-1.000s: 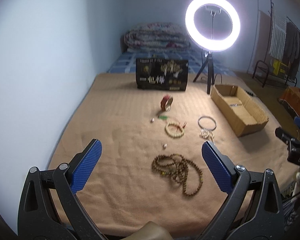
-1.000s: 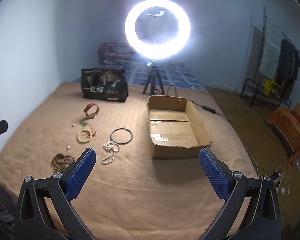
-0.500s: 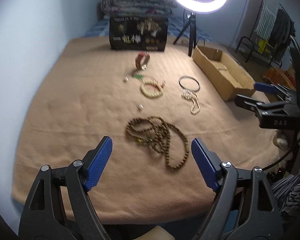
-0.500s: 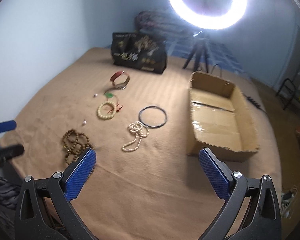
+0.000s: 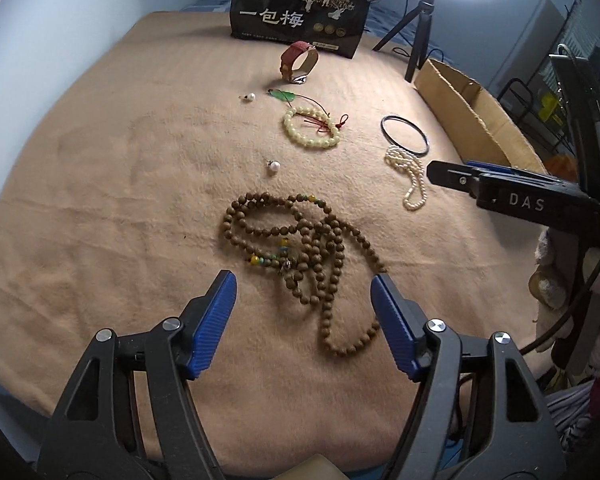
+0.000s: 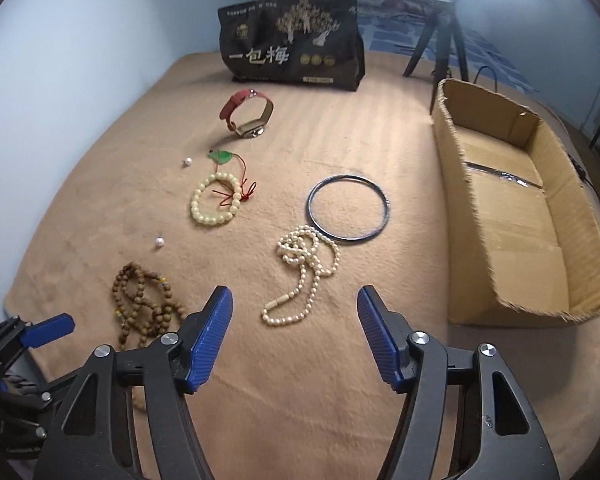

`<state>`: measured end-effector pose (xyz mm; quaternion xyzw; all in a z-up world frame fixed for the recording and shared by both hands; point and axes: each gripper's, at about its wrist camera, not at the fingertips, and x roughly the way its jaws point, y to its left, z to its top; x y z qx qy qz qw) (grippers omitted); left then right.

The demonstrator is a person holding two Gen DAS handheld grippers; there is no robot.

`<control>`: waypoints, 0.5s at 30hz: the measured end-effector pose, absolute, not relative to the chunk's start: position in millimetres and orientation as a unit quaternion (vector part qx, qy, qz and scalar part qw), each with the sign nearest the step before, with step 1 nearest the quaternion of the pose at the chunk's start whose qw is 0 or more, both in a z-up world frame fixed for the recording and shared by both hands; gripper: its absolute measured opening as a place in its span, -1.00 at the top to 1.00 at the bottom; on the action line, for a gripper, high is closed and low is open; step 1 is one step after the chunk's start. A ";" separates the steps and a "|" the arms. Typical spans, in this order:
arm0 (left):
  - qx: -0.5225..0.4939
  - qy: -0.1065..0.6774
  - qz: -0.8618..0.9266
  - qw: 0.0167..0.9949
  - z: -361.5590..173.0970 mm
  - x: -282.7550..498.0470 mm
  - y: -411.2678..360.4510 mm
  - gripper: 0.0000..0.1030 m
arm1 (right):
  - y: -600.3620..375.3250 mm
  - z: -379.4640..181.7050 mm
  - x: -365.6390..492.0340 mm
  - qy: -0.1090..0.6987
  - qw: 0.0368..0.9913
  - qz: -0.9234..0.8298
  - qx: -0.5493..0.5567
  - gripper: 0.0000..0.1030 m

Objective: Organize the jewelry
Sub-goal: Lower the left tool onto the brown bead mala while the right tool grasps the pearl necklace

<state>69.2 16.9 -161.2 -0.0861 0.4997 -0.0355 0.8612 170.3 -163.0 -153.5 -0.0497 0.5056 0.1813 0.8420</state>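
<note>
The left gripper (image 5: 303,292) hung above the tan, short-napped blanket (image 5: 100,184), its ribbed blue pads closing but still apart, pressing on nothing — the near loops of the wooden bead necklace (image 5: 300,240) lay on the cloth in the gap between them. That necklace was a tangle of round brown beads with a few yellow and teal ones. At its 12 o'clock sat a loose pearl (image 5: 275,166), and beyond it a cream bead bracelet (image 5: 310,127) tied with red cord.

The right gripper (image 6: 295,308) was likewise closing on air, its pads apart, with the tail of the pearl strand (image 6: 300,272) — small, irregular, off-white beads — just ahead of them. A thin dark metal bangle (image 6: 349,210) touched the strand at its 1 o'clock. At 3 o'clock stood the open cardboard box (image 6: 452,240) with frayed rims, a bare strip of blanket between it and the pearls. Near the far edge stood a red-strapped watch (image 6: 247,114) on its side and a glossy black bag (image 6: 290,40).
</note>
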 end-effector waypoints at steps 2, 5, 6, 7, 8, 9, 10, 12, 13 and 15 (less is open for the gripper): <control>-0.080 0.502 -0.035 0.861 -164.8 75.3 13.9 -0.40 | -160.5 -159.5 177.0 0.510 0.840 0.179 -0.050 -0.25; -0.078 0.508 -0.032 0.857 -171.6 83.7 10.9 -0.40 | -160.6 -166.0 186.6 0.517 0.837 0.173 -0.048 -0.24; -0.077 0.510 -0.029 0.856 -174.4 86.4 10.0 -0.40 | -160.2 -168.2 190.0 0.518 0.836 0.172 -0.047 -0.24; -0.077 0.512 -0.027 0.855 -177.1 89.3 9.4 -0.40 | -159.3 -170.0 192.5 0.519 0.836 0.171 -0.048 -0.24; -0.077 0.514 -0.023 0.854 -180.0 92.1 8.5 -0.40 | -157.7 -172.2 195.2 0.520 0.835 0.171 -0.049 -0.24; -0.080 0.517 -0.022 0.852 -183.0 95.1 7.8 -0.40 | -156.3 -173.6 197.3 0.521 0.834 0.171 -0.050 -0.24; -0.082 0.519 -0.021 0.851 -185.2 96.8 7.2 -0.40 | -154.4 -175.6 200.0 0.523 0.833 0.171 -0.053 -0.24; -0.070 0.521 -0.011 0.851 -190.9 102.7 3.7 -0.40 | -152.9 -178.9 201.8 0.532 0.827 0.177 -0.050 -0.24; -0.061 0.521 -0.005 0.851 -193.3 104.9 2.5 -0.40 | -152.0 -180.9 203.1 0.533 0.826 0.177 -0.050 -0.24; -0.053 0.524 0.006 0.850 -200.2 109.2 1.9 -0.40 | -149.9 -186.0 206.6 0.537 0.823 0.174 -0.055 -0.24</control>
